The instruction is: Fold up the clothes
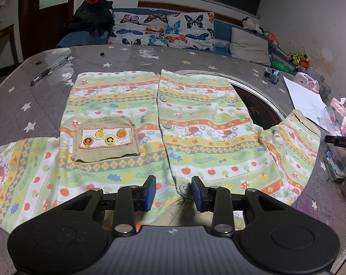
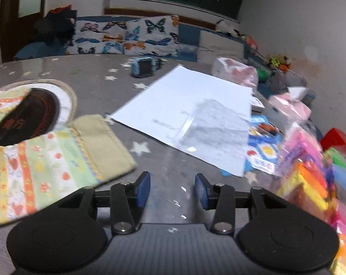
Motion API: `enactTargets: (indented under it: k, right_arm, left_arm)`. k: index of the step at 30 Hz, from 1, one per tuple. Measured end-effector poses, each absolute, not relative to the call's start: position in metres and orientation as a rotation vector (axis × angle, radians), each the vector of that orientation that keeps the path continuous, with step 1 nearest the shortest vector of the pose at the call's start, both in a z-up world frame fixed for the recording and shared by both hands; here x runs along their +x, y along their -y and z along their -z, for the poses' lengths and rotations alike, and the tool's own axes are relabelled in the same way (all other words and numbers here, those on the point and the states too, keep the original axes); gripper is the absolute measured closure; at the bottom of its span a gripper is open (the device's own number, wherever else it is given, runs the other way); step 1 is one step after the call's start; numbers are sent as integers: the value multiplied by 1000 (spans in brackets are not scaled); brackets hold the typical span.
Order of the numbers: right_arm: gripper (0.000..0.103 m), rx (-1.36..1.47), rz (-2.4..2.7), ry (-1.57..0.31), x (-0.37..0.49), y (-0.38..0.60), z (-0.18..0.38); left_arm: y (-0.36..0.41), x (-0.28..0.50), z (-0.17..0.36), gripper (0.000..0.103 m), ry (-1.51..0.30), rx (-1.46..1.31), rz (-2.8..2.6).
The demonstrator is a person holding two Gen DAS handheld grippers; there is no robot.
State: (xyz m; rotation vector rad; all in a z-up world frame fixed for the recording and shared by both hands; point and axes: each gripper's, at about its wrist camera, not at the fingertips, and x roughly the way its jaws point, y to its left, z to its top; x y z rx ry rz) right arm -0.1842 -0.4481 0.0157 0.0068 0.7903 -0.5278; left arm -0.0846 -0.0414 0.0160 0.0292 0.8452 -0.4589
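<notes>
**Shirt spread flat, both tools free of it**

On the left we see a pen lying on the grey star-print surface, well clear of the cloth. The patterned button-front shirt lies open and face up in the middle, its khaki embroidered pocket toward the left and the sleeves reaching out to either side. Our left tool hovers over the collar end by a button, its blue pads spread with nothing pinched between them. The right sleeve, with its khaki cuff, lies just left of our right tool, whose pads are also spread and hold nothing, over bare surface.

Our worry is the button placket: a pinch there may catch only one front panel, so the fold would drag the shirt askew. The right view is blurred, so a hurried reach for the cuff could miss it.

To the right, a dark round mat sits partly under the shirt. A sheet of paper lies near the cuff, with a blue watch beyond and bright packets crowding the edge; a swung sleeve could sweep them.
</notes>
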Motion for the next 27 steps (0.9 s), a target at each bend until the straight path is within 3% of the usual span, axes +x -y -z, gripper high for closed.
enactTargets:
  k: [4, 15, 27]
  right_arm:
    - [51, -7, 560, -803, -198, 458, -14]
    - [51, -237, 654, -864, -216, 460, -13]
    - [51, -174, 740, -876, -248, 490, -17]
  left_arm:
    - [46, -86, -16, 64, -843, 34, 466]
    - [48, -88, -17, 64, -842, 34, 472]
    - [51, -87, -18, 62, -843, 28, 475]
